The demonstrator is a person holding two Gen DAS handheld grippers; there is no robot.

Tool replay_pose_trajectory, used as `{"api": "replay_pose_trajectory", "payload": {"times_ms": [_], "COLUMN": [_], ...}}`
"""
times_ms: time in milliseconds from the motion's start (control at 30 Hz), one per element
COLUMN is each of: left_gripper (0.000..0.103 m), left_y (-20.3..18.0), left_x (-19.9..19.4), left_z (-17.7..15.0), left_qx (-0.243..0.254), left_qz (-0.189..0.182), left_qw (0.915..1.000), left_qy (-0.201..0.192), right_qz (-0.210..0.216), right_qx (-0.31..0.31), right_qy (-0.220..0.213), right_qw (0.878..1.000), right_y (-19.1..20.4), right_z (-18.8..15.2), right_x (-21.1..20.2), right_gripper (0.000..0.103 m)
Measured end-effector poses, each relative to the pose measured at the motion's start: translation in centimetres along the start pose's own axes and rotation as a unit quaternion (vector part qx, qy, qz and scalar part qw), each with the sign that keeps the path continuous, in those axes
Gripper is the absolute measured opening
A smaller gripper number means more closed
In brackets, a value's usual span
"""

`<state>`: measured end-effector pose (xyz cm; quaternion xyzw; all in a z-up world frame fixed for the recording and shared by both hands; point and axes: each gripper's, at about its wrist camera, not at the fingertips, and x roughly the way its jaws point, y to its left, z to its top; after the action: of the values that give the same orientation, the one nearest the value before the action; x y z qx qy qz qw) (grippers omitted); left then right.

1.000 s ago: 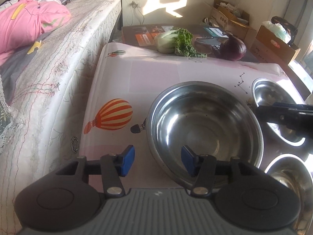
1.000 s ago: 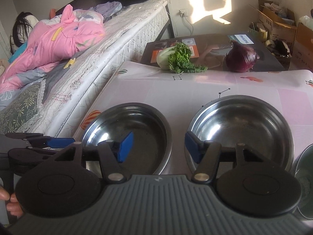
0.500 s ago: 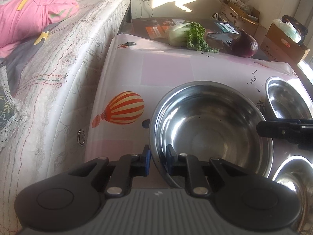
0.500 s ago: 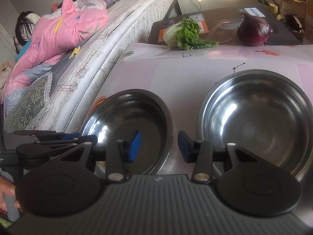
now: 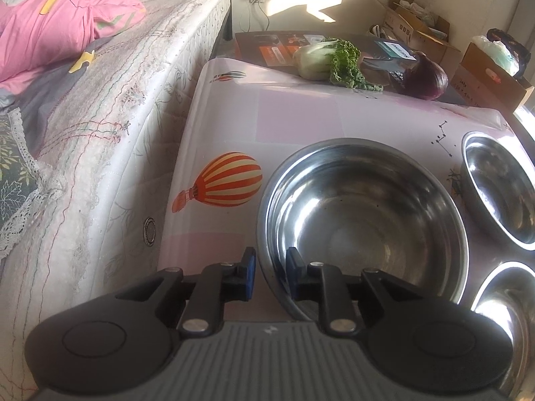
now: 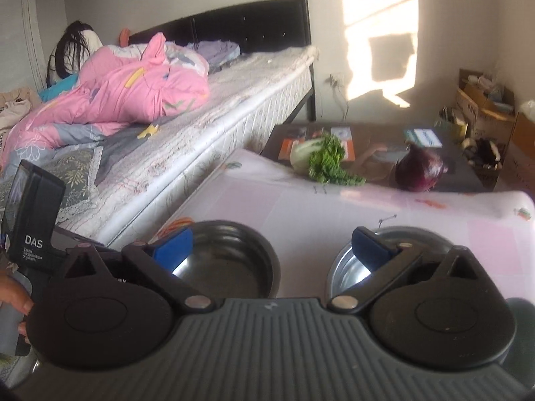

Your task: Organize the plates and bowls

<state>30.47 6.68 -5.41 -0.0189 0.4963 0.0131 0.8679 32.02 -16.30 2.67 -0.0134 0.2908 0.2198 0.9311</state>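
A large steel bowl (image 5: 364, 220) sits on the pink tablecloth. My left gripper (image 5: 270, 272) is shut on its near-left rim, one blue pad outside, one inside. Two more steel bowls lie to the right, one at the right edge (image 5: 501, 187) and one at the lower right (image 5: 508, 300). In the right wrist view my right gripper (image 6: 272, 244) is open and empty, raised above the table, with the large bowl (image 6: 230, 264) below its left finger and another steel bowl (image 6: 384, 257) below its right finger.
A bed (image 5: 110, 107) with a pink quilt (image 6: 133, 90) runs along the table's left side. A leafy cabbage (image 5: 327, 60) and a red onion (image 5: 426, 78) lie on a dark box at the far edge. Cardboard boxes (image 5: 485, 77) stand at the back right.
My left gripper closed on the large bowl's rim and holds it. My right gripper opened wider, lifted and tilted up, and has left the left wrist view.
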Motion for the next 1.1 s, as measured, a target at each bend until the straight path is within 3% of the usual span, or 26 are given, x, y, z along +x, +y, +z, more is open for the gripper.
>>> {"api": "replay_pose_trajectory", "payload": {"times_ms": [133,267,400,633,933,1100], "left_gripper": [0.021,0.022,0.022,0.025,0.027,0.035], "left_y": [0.0,0.0,0.0,0.0,0.0,0.6], "left_x": [0.0,0.1,0.1,0.0,-0.2,-0.9], "left_z": [0.0,0.0,0.0,-0.1,-0.2,-0.5], "left_qx": [-0.002,-0.001,-0.003,-0.001,0.001,-0.008], "left_qz": [0.002,0.004,0.004,0.006,0.002,-0.025], "left_qw": [1.0,1.0,1.0,1.0,1.0,0.9996], "left_qy": [0.001,0.001,0.002,0.001,-0.001,-0.004], "right_qz": [-0.044,0.001,0.034,-0.017,0.021,0.034], "right_qx": [-0.032,-0.038,0.0,0.04,0.052,0.015], "right_qy": [-0.045,-0.085,-0.047,0.033,0.007,0.006], "right_qw": [0.998,0.996,0.998,0.999,0.998,0.999], "right_y": [0.1,-0.5,-1.0,-1.6,-2.3,-1.4], "right_z": [1.1,1.0,1.0,-0.3,-0.4,-0.6], "right_x": [-2.0,-3.6,-3.1,-0.5,-0.9,-1.0], "right_gripper": [0.102,0.102,0.102,0.102,0.102,0.102]}}
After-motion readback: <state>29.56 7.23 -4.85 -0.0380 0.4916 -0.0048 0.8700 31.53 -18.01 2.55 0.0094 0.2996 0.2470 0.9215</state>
